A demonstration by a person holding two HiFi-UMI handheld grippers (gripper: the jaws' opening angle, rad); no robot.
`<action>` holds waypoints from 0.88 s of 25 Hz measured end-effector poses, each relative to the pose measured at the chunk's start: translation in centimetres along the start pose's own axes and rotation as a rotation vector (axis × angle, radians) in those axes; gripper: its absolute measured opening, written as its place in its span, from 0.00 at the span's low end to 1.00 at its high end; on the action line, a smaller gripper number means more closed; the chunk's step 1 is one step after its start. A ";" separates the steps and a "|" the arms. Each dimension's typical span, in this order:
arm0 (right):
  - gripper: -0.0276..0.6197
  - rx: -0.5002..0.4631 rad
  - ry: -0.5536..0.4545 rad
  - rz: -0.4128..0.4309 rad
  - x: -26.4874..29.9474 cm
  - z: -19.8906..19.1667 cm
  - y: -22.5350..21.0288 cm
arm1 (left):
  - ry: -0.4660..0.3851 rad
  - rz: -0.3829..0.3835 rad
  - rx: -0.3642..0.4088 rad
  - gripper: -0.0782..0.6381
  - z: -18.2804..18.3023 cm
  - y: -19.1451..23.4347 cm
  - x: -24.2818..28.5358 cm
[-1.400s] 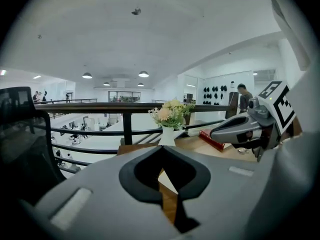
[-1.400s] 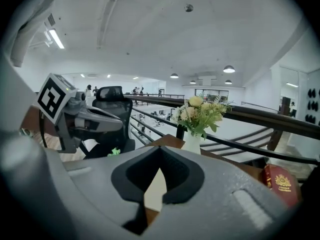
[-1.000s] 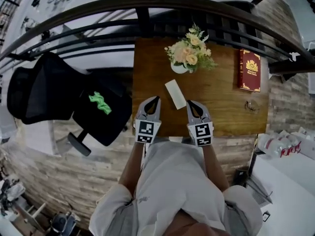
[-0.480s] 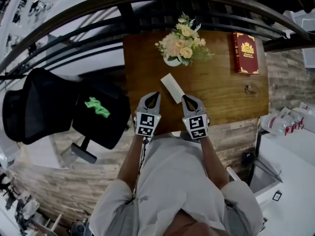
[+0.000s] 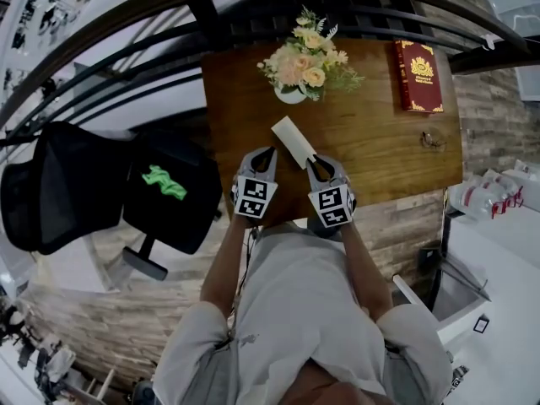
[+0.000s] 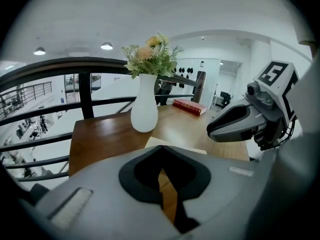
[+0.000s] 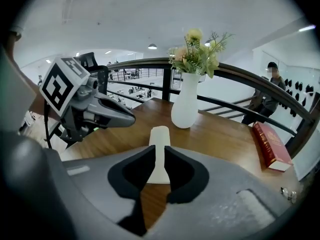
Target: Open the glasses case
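One white glasses case is laid slantwise, closed, on the wooden bench just ahead of two tools. The left tool is clenched on nothing, while the right tool is slightly parted, its jaws having just been opening, and the case's near end is seen through their gap, unpressed. One vase of flowers is stood beyond the case, and one red book is laid well apart, far right.

Lightly glossy wooden table, matt smooth glasses case, smooth matt vase.
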State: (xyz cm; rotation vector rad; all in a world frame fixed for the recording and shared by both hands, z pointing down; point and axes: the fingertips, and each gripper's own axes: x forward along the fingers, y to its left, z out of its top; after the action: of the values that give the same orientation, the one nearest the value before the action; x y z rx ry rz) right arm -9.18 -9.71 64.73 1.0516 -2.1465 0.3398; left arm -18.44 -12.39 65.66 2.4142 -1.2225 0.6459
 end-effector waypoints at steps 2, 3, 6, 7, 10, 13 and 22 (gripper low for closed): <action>0.16 -0.016 0.012 0.011 0.5 -0.3 0.2 | 0.012 -0.003 -0.011 0.14 -0.4 -0.1 0.6; 0.18 -0.026 0.015 0.016 0.8 -0.4 0.2 | 0.018 -0.002 -0.013 0.14 -0.5 -0.1 0.9; 0.22 -0.048 0.025 0.036 1.6 -0.6 0.3 | 0.038 0.009 -0.015 0.14 -1.1 -0.1 1.7; 0.23 -0.053 0.031 0.044 2.0 -0.8 0.3 | 0.047 0.014 -0.017 0.14 -1.4 -0.1 2.0; 0.25 -0.068 0.045 0.071 2.8 -1.3 0.3 | 0.073 0.027 -0.023 0.14 -2.0 0.0 2.8; 0.27 -0.076 0.058 0.093 3.3 -1.7 0.4 | 0.089 0.037 -0.022 0.14 -2.3 0.3 3.2; 0.42 -0.092 0.102 0.127 5.0 -2.9 0.7 | 0.123 0.048 -0.012 0.14 -2.8 0.8 4.7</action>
State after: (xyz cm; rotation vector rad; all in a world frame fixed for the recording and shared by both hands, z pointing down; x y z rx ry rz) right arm -10.35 -10.70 70.32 0.8310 -2.1206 0.3432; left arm -17.29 -14.55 70.67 2.3039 -1.2336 0.7871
